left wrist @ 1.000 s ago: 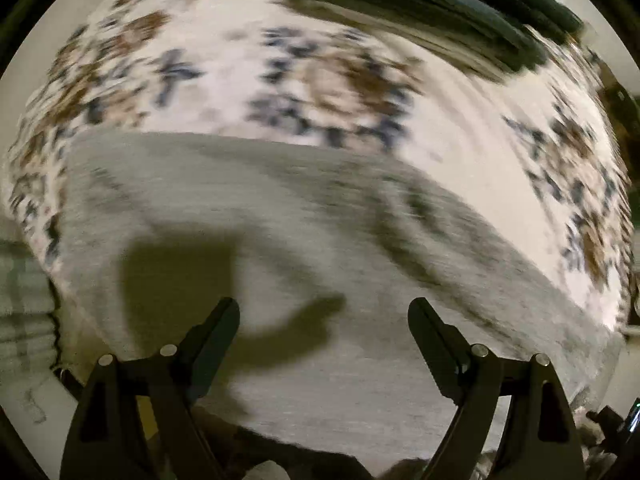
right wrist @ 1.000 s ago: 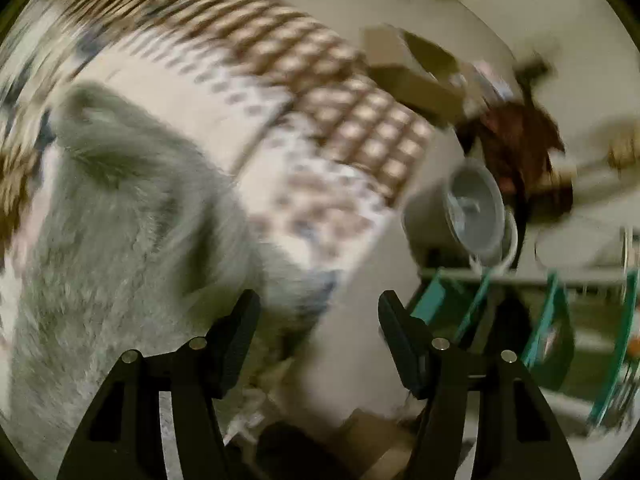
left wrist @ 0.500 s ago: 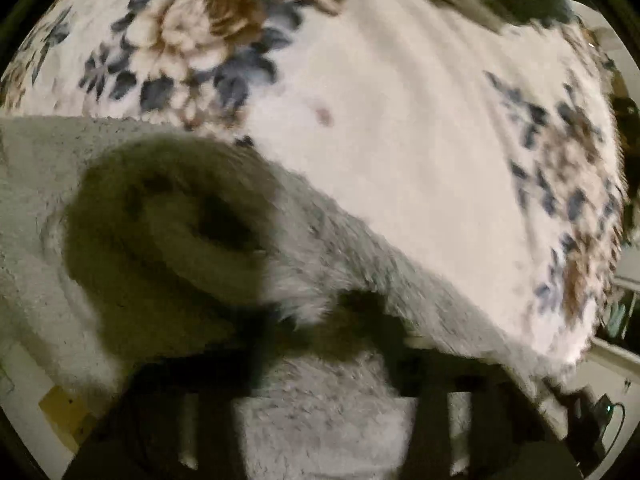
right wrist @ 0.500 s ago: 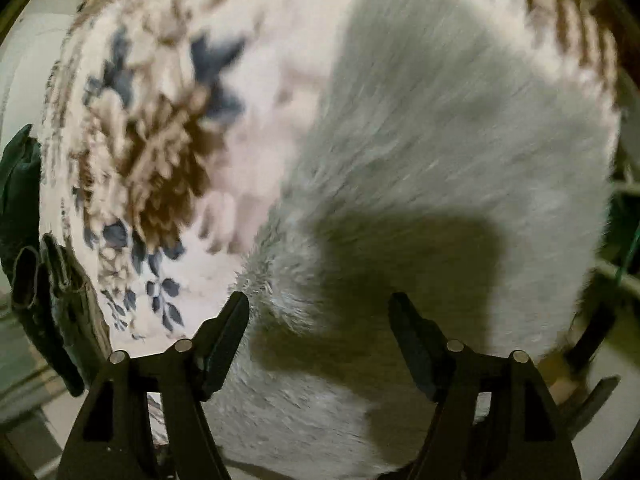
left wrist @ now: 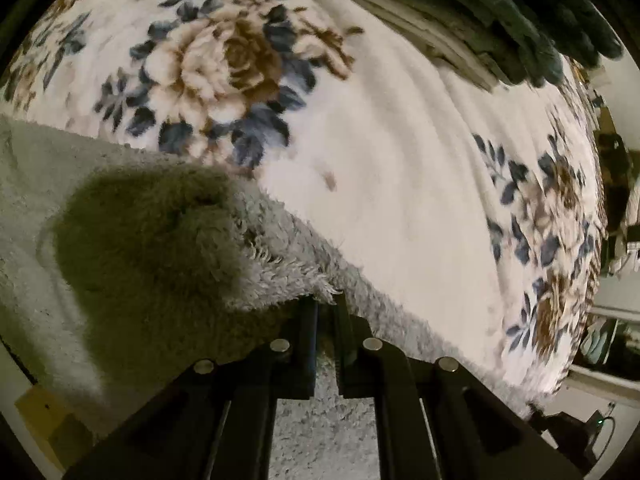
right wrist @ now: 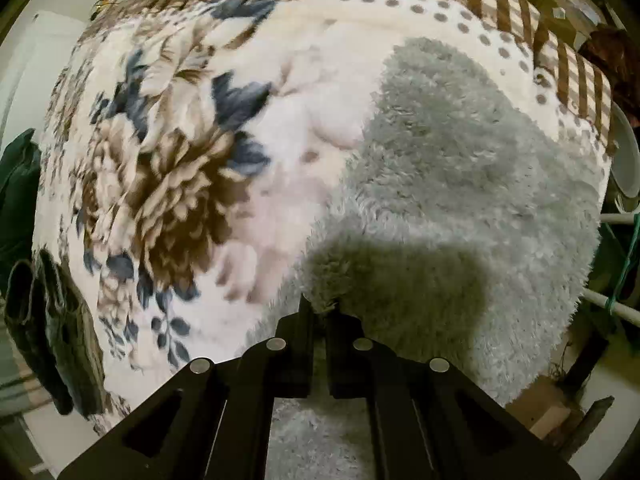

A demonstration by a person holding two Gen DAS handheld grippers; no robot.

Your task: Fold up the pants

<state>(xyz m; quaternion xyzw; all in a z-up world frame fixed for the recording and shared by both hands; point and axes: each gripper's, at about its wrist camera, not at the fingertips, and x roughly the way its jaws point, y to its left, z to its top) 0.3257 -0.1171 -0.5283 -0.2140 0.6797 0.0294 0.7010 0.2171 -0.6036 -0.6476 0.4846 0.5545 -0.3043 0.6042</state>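
Observation:
The fluffy grey pants [left wrist: 132,248] lie on a floral blanket; they also show in the right wrist view [right wrist: 460,200]. My left gripper [left wrist: 326,304] is shut on the pants' fuzzy edge, which bunches up just over the fingertips. My right gripper [right wrist: 322,308] is shut on another part of the pants' edge, with the grey fabric spreading up and to the right of it. More grey fabric shows below both grippers between the arms.
The white blanket with brown and blue flowers [left wrist: 248,60] covers the bed; it also shows in the right wrist view [right wrist: 168,184]. Dark green clothes [left wrist: 540,32] lie at the far edge, and dark garments [right wrist: 52,320] hang at the left. A checked border [right wrist: 560,60] and clutter lie to the right.
Both grippers were open a second ago above the pants. They have come down to the fabric's edge and shut on it.

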